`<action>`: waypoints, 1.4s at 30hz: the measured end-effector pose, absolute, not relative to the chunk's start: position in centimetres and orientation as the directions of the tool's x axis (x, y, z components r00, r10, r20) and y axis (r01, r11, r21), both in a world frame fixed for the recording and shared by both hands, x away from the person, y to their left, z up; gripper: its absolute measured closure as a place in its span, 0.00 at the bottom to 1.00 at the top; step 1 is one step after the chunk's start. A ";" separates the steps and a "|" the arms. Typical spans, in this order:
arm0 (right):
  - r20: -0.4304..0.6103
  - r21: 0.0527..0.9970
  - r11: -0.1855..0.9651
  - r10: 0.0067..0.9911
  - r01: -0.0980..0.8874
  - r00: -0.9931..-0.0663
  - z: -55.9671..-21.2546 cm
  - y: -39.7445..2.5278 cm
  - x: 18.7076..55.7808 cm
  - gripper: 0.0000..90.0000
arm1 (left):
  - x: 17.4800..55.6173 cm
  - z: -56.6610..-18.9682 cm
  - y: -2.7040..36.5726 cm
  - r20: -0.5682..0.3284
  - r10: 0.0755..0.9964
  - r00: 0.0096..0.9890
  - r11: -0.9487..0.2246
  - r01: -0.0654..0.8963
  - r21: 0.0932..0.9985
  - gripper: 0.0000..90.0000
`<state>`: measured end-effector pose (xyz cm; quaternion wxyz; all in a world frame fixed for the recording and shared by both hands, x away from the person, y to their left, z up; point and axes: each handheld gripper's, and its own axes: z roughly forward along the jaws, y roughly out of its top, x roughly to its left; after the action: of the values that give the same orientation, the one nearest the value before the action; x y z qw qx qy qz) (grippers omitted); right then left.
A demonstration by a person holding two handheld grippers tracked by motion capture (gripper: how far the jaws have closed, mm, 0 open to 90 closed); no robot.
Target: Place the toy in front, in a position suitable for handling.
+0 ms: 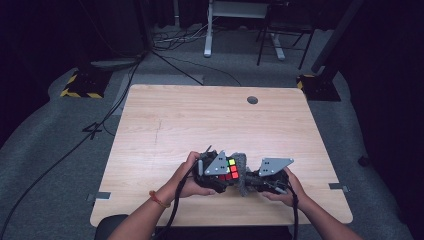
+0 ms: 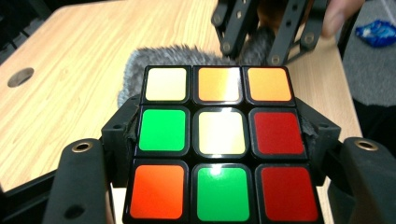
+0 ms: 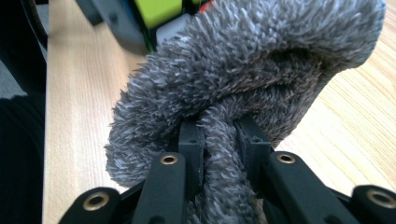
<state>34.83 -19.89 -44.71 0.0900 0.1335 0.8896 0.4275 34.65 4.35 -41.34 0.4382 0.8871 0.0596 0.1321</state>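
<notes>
**Cube clamped on my left, cloth pinched on my right**

From the high view I see both hands low at the near edge of the counter (image 1: 210,115), close together. My left claw (image 1: 216,172) grips the puzzle cube (image 1: 230,169) from 2 opposite sides; in the left gripper view the black jaws press against the cube's middle layer, left and right. The face turned to that camera shows 9 tiles: white, orange, orange on top; green, white, red across the middle; orange, green, red at the bottom.

My right claw (image 1: 252,180) is closed narrow on a fold of the grey fluffy cloth (image 1: 242,172). In the right gripper view the 2 jaws squeeze a thick strand of it, and the rest bulges above them. The cloth touches the cube's far side, between the 2 claws.
</notes>
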 end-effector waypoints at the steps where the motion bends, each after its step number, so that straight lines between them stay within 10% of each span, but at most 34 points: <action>1: -0.046 0.786 0.598 0.313 0.160 -0.949 -44.7 -19.9 34.8 0.84 | 34.6 -41.4 4.3 0.190 0.216 0.958 -0.613 -0.019 0.790 0.37; 42: -0.031 0.824 0.543 0.330 0.163 -0.943 -43.9 -20.6 35.1 0.84 | 34.3 -41.5 4.1 0.189 0.203 0.961 -0.592 -0.033 0.805 0.37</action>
<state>35.12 -20.64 -43.90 0.0917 0.1410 0.8735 0.4568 34.32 4.11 -41.50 0.4489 0.8826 0.0483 0.1314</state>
